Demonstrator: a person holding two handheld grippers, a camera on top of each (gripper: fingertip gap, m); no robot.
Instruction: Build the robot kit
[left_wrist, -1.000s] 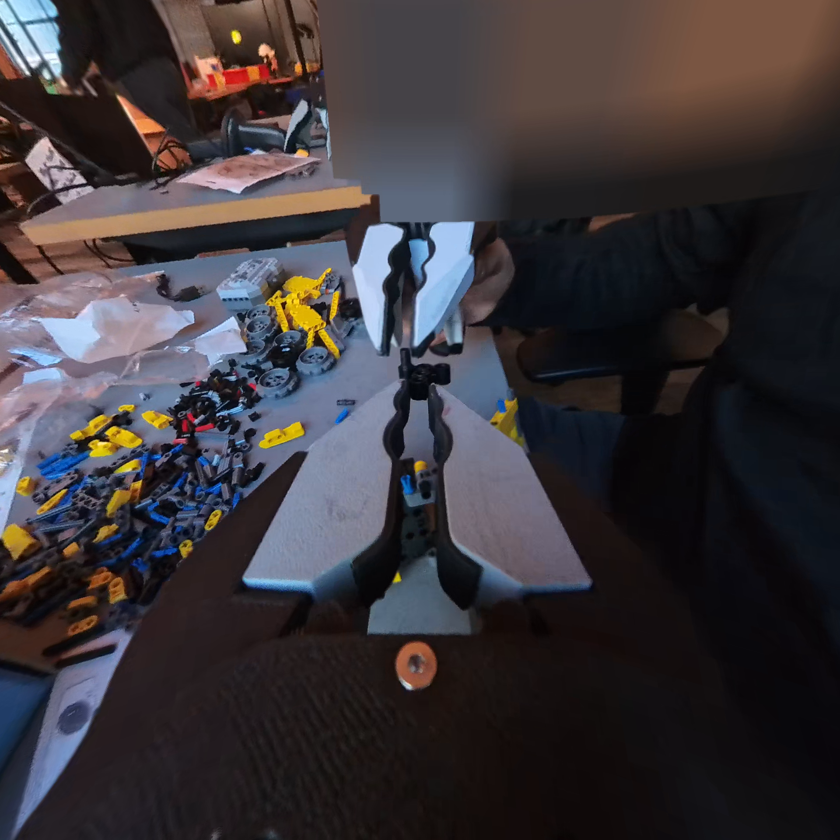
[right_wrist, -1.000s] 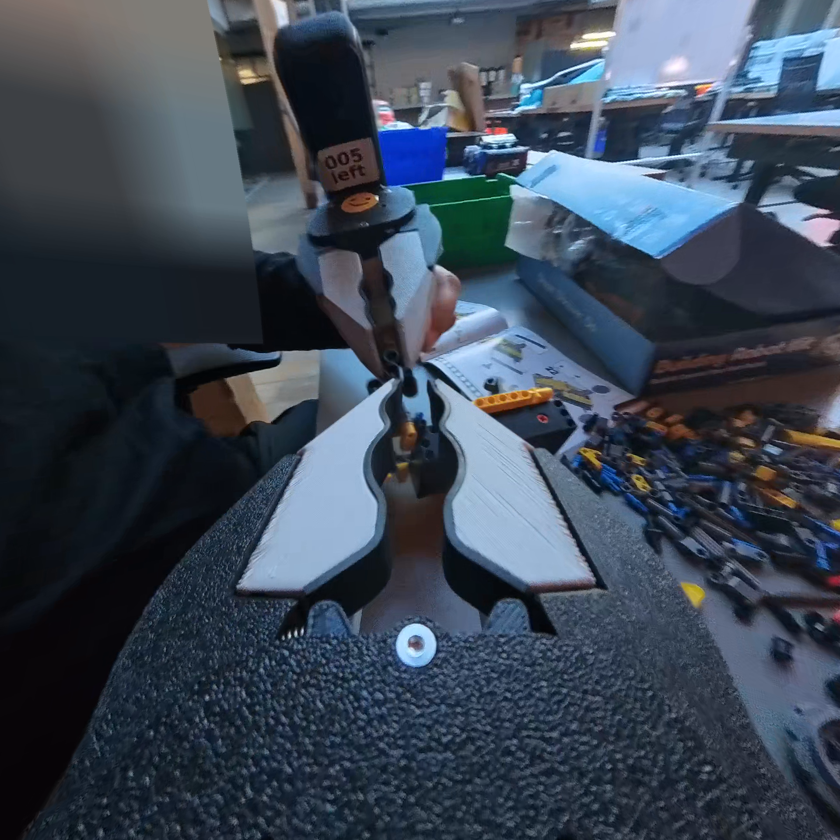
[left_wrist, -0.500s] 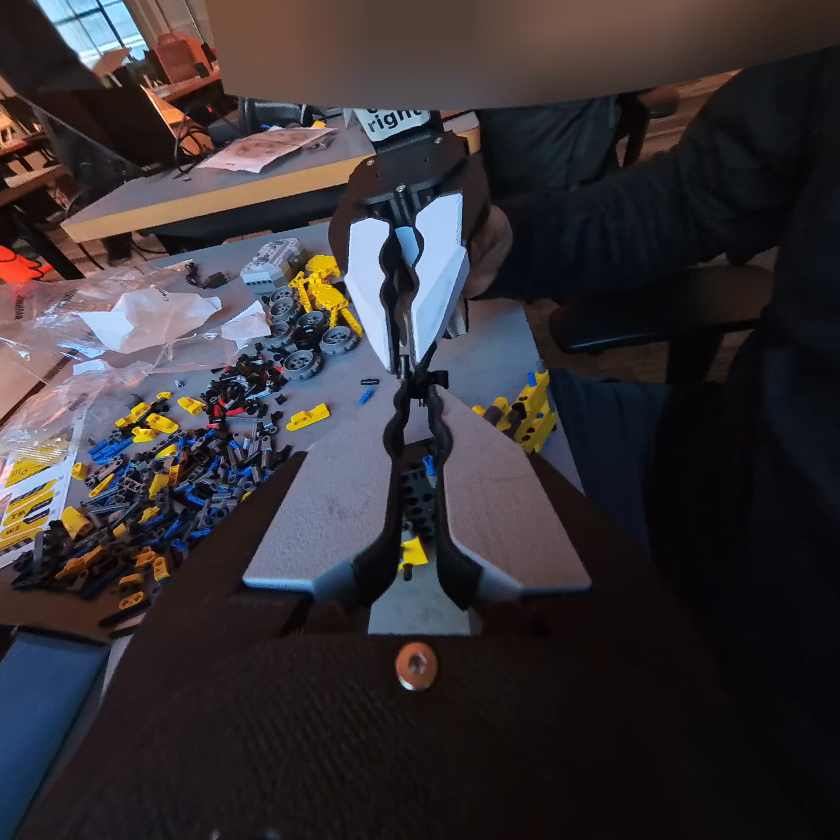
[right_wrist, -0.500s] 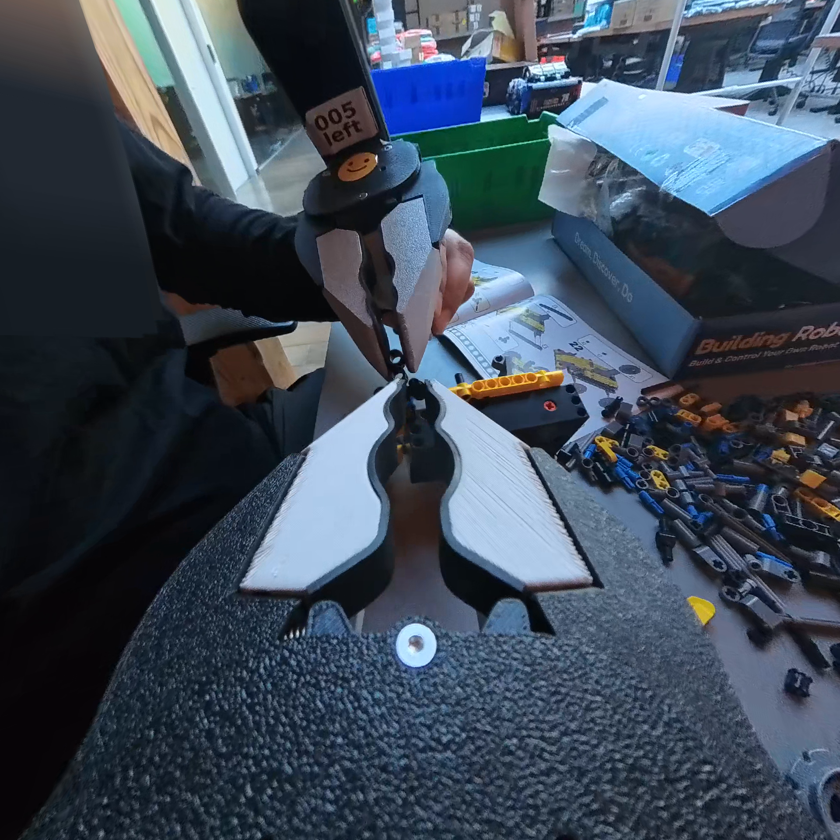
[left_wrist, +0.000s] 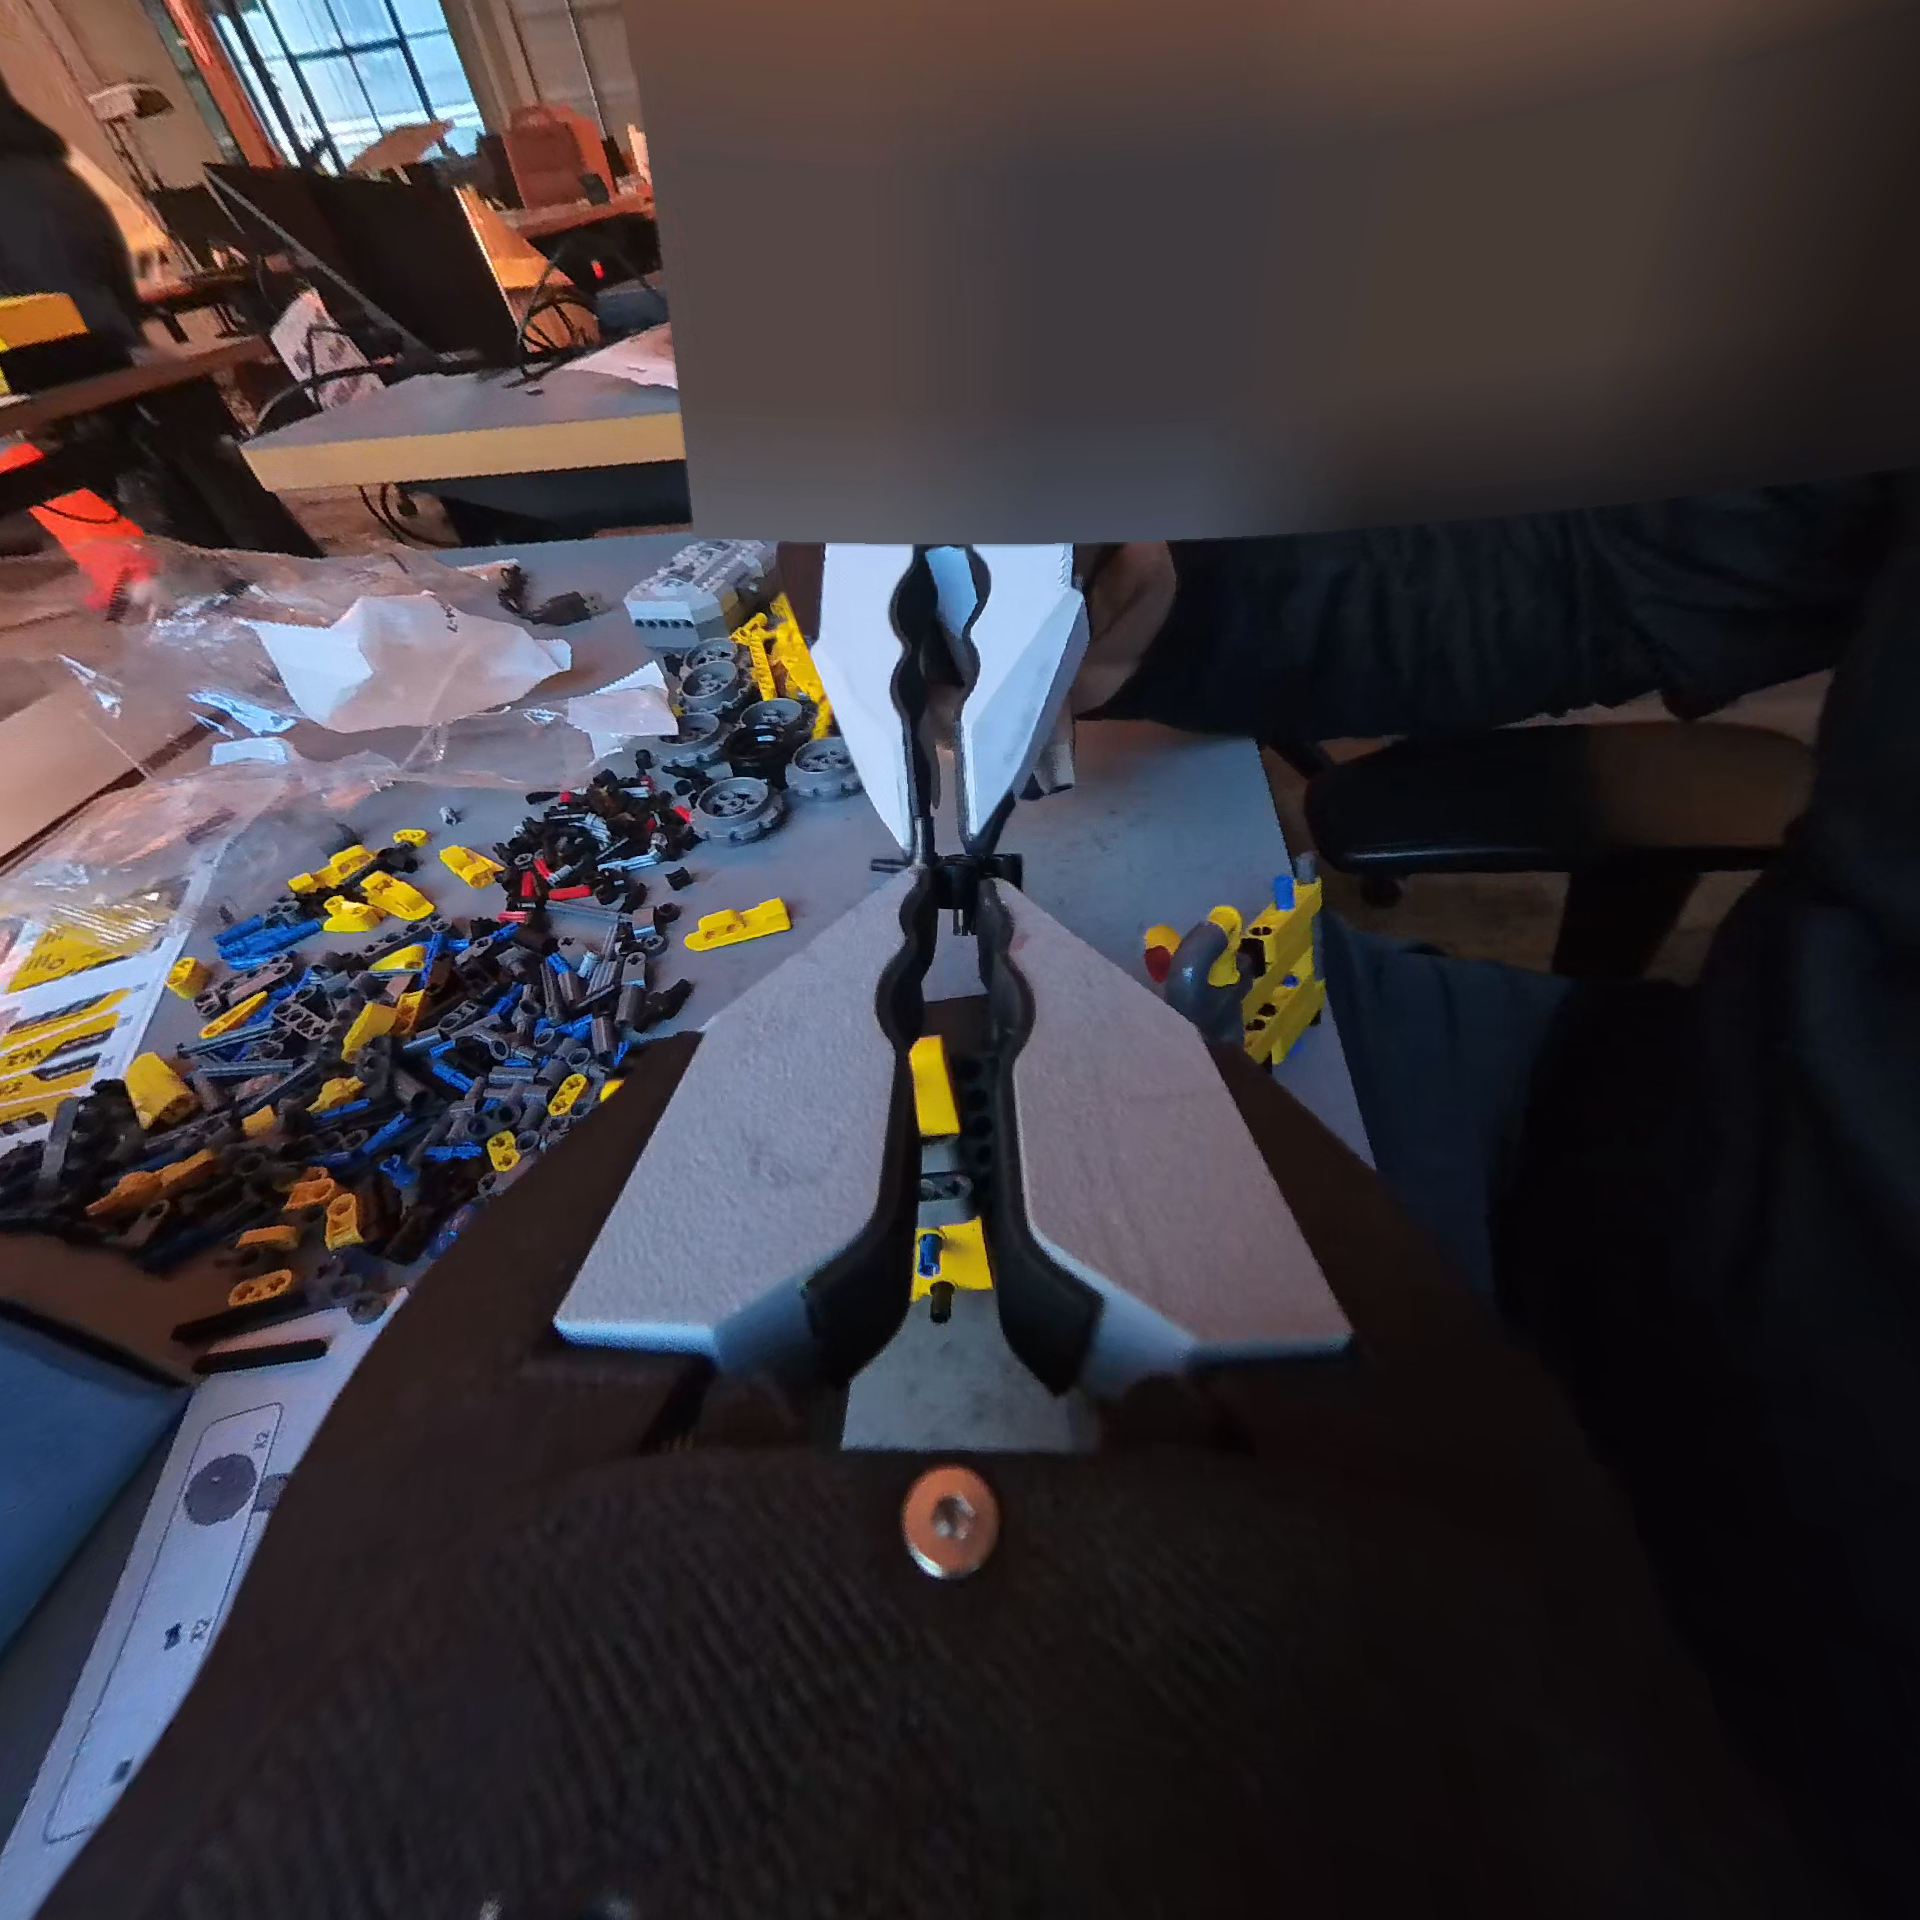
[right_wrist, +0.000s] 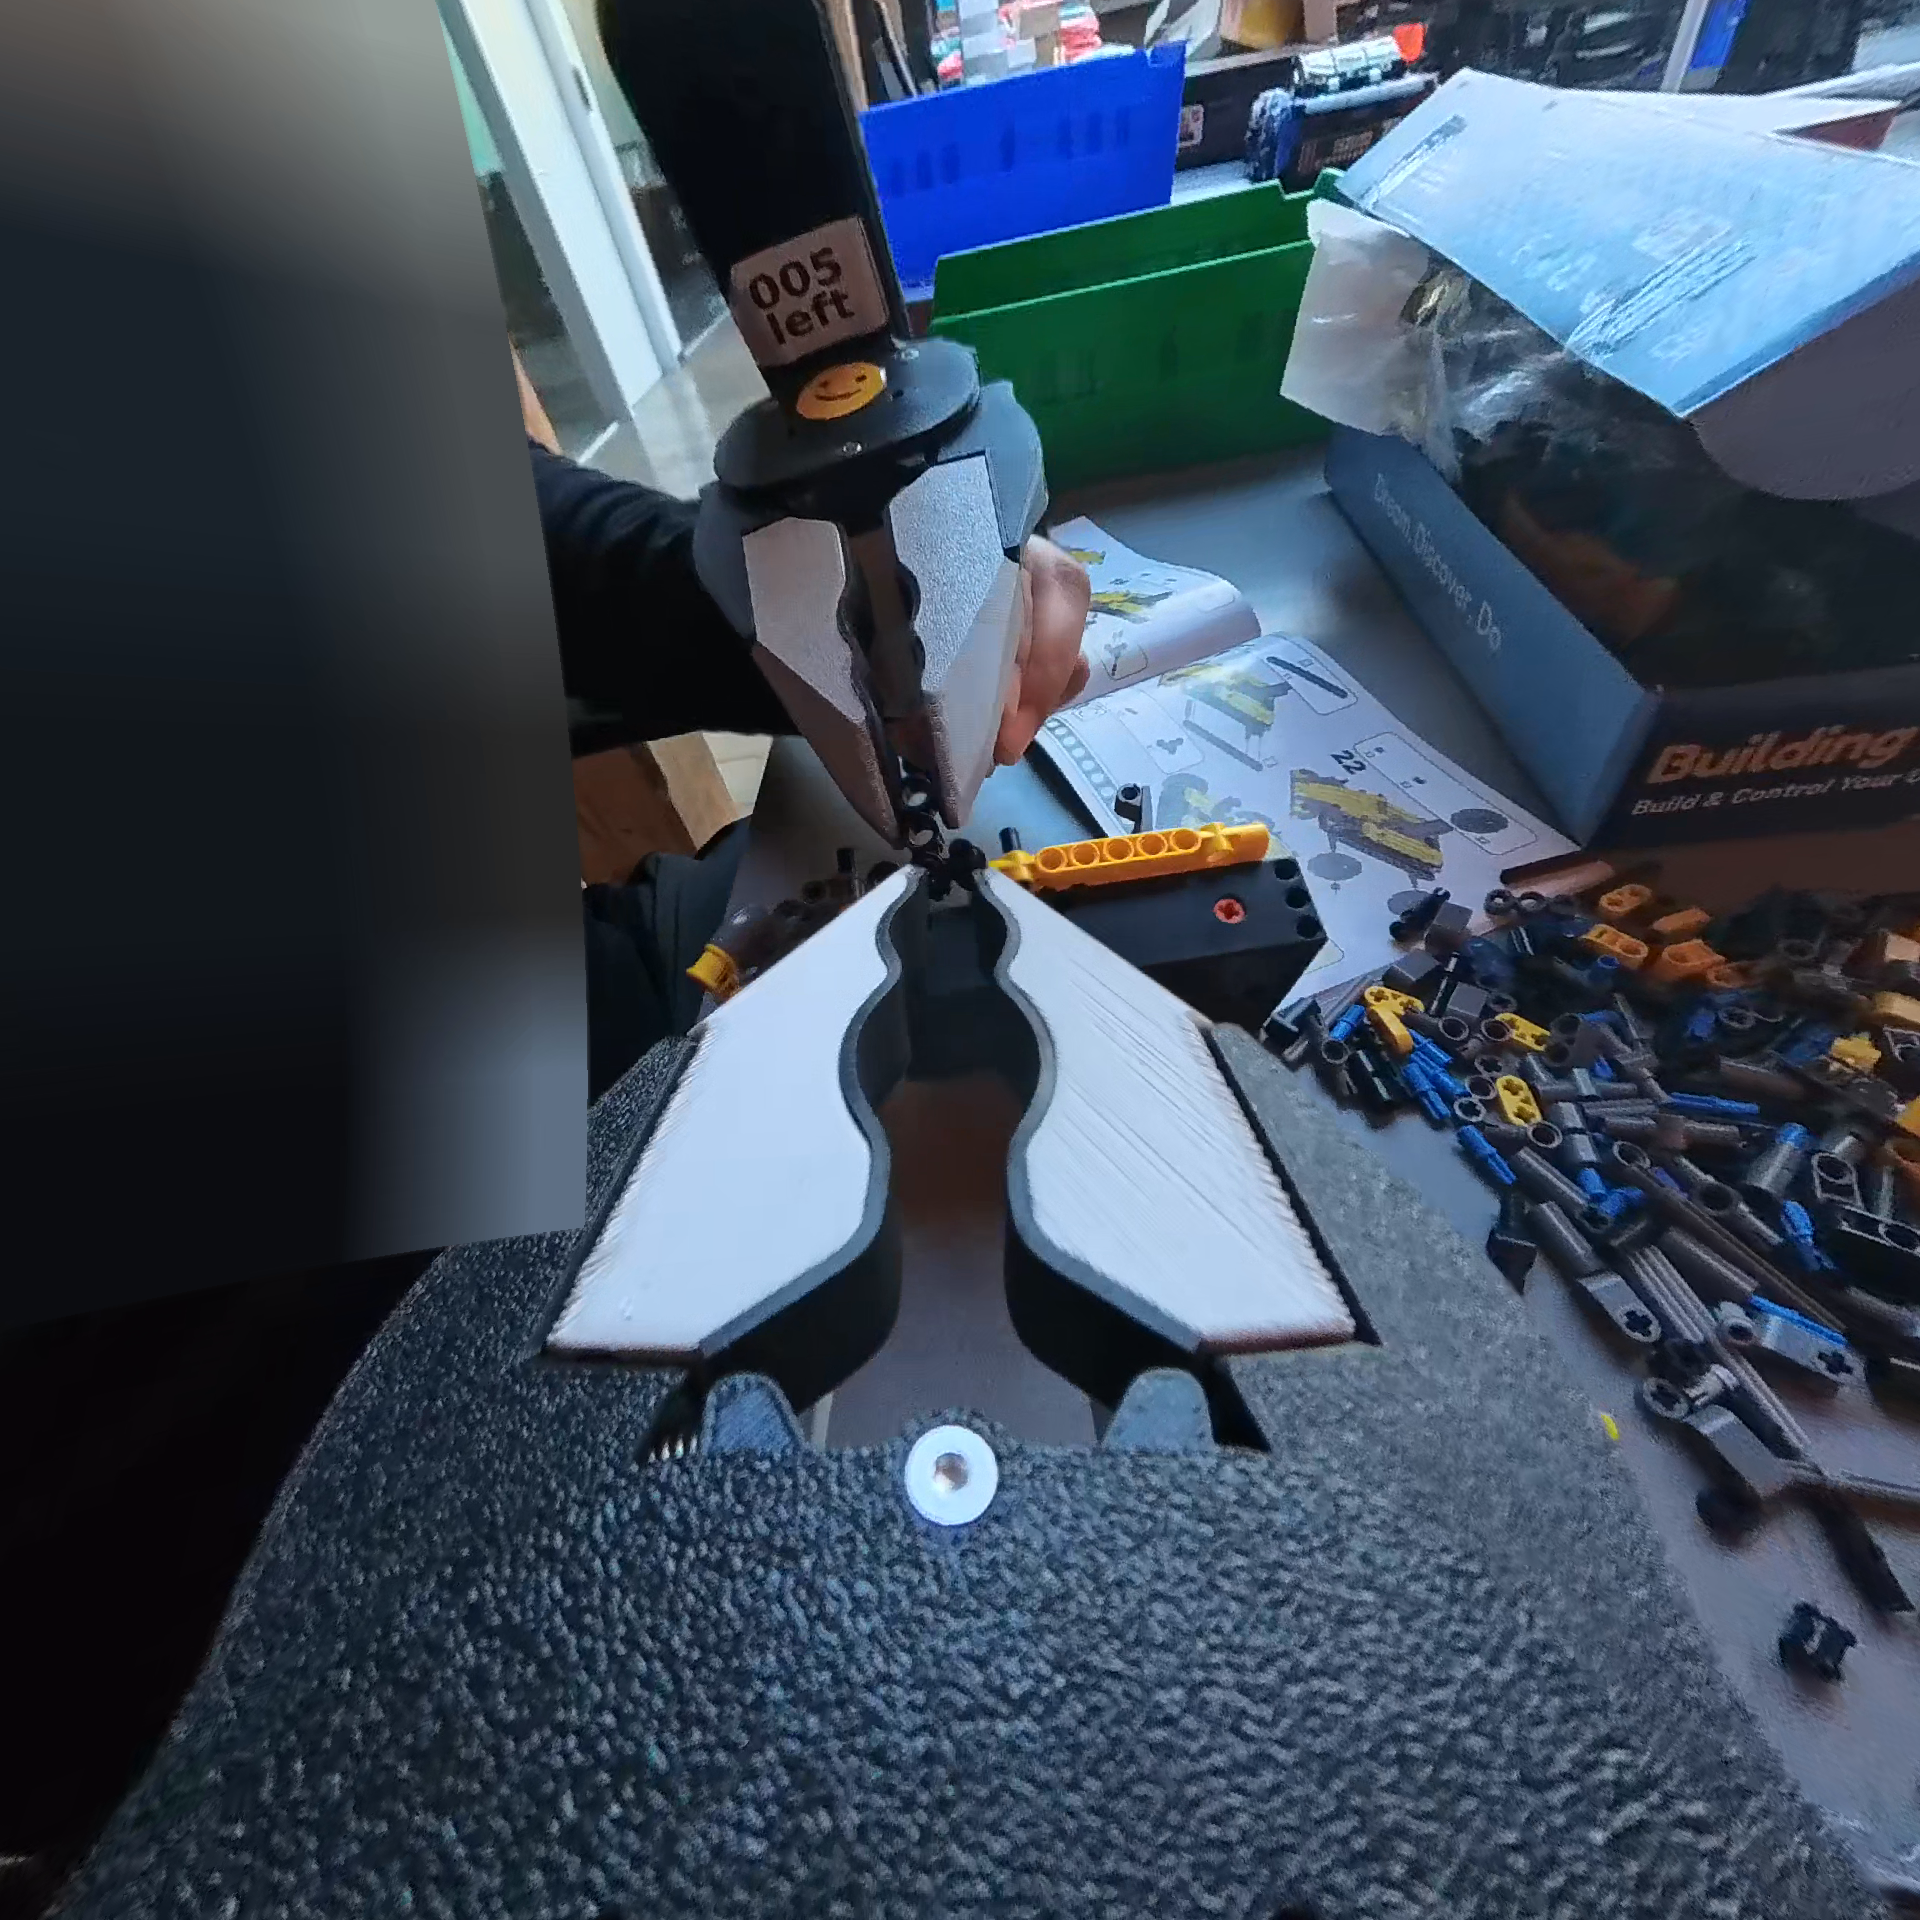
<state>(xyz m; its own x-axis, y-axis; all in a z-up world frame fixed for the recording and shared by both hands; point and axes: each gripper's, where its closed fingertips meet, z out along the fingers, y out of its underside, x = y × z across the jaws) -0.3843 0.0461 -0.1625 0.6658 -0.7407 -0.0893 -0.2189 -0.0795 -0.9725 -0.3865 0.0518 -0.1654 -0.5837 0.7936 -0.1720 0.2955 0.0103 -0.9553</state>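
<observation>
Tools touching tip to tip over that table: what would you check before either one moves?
1. Left tool shut on the small black part: ok.
2. Right tool shut on the same spot, tips meeting: ok.
3. Whether that is one part or two pressed fully together: cannot tell.
4. Part held above the grey table, apart from the pile of loose pieces: ok.

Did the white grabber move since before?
Yes. In the left wrist view the right gripper has shifted left toward the grey wheels: its finger now overlaps them, where bare table showed before.
</observation>
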